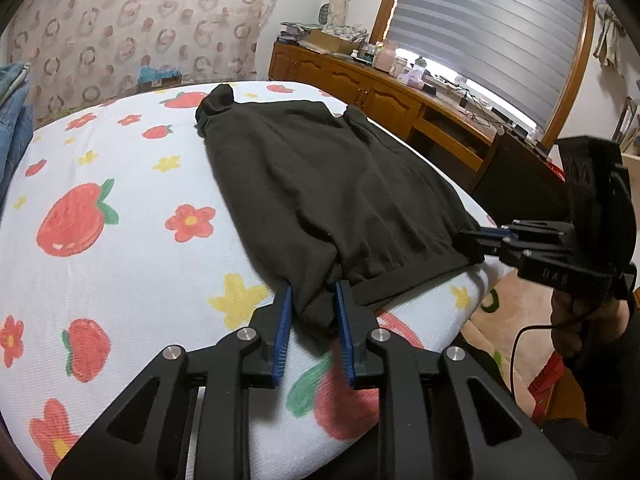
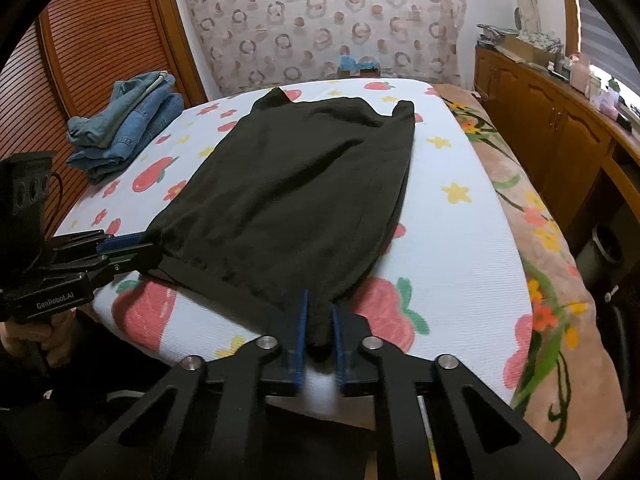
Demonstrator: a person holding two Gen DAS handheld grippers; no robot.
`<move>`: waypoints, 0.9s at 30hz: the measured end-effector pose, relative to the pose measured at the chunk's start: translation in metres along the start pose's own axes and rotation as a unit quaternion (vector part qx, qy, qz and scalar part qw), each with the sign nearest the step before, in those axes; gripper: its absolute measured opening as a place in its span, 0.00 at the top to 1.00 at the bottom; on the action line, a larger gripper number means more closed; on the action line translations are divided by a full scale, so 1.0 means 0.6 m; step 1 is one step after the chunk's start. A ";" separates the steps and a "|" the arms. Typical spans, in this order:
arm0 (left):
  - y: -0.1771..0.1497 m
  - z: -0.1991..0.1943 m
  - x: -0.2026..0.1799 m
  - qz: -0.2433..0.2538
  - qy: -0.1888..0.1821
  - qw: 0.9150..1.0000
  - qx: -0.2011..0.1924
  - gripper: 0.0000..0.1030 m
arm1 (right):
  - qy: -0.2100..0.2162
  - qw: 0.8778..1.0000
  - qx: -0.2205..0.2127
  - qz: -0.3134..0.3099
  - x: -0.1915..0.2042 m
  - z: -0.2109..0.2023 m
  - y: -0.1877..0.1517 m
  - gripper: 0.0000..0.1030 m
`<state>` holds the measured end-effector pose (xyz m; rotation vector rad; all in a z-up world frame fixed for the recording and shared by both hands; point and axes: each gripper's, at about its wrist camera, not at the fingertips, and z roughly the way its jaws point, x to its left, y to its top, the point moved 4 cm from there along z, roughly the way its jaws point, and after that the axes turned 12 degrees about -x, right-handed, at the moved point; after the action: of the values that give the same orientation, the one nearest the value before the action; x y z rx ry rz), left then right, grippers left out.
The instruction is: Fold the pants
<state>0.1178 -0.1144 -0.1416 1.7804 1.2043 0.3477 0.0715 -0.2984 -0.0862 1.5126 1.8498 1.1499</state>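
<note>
Pants: the dark pants (image 2: 304, 184) lay spread lengthwise on the strawberry-print sheet (image 1: 120, 264), the near hem at the bed's front edge and the far end with its two small peaks toward the patterned headboard (image 2: 320, 20).
Left gripper: the left gripper (image 1: 312, 312) had its blue pads drawn in on a bunched corner of the near hem, pinching cloth between them.
Right gripper: the right gripper (image 2: 318, 320) pinched the opposite near corner, its fingers nearly pressed together on a thin fold of fabric.
Why both corners: holding the two near corners likely kept the hem taut and level, so the cloth could be carried over evenly without sagging in the middle.
Stage: judged early, since the garment showed no crosswise fold yet.
Next need: probably lifting both corners together toward the far end.
Risk: a thin pinch could slip out.
Bystanders: folded jeans (image 2: 128, 120) sat well apart at the bed's far left, clear of the work.
</note>
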 end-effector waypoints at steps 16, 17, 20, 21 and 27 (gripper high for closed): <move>0.218 -0.230 -0.039 0.045 -0.004 0.981 -0.191 0.88 | 0.058 0.983 -0.170 -0.050 0.072 -0.155 0.192 0.93; 0.228 -0.244 -0.039 0.047 -0.003 0.979 -0.200 0.88 | 0.063 0.980 -0.178 -0.057 0.080 -0.169 0.207 0.93; 0.256 -0.280 -0.034 0.058 0.013 0.973 -0.223 0.88 | 0.081 0.974 -0.199 -0.077 0.106 -0.201 0.244 0.93; 0.262 -0.285 -0.031 0.064 0.020 0.972 -0.227 0.88 | 0.086 0.972 -0.203 -0.082 0.114 -0.207 0.253 0.93; 0.285 -0.257 0.033 0.066 0.061 0.970 -0.224 0.88 | 0.100 0.969 -0.201 -0.103 0.140 -0.168 0.304 0.93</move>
<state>0.1247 -0.0311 0.0739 1.4604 0.9947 0.7551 0.0685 -0.2427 0.1316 0.9866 1.7134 1.5071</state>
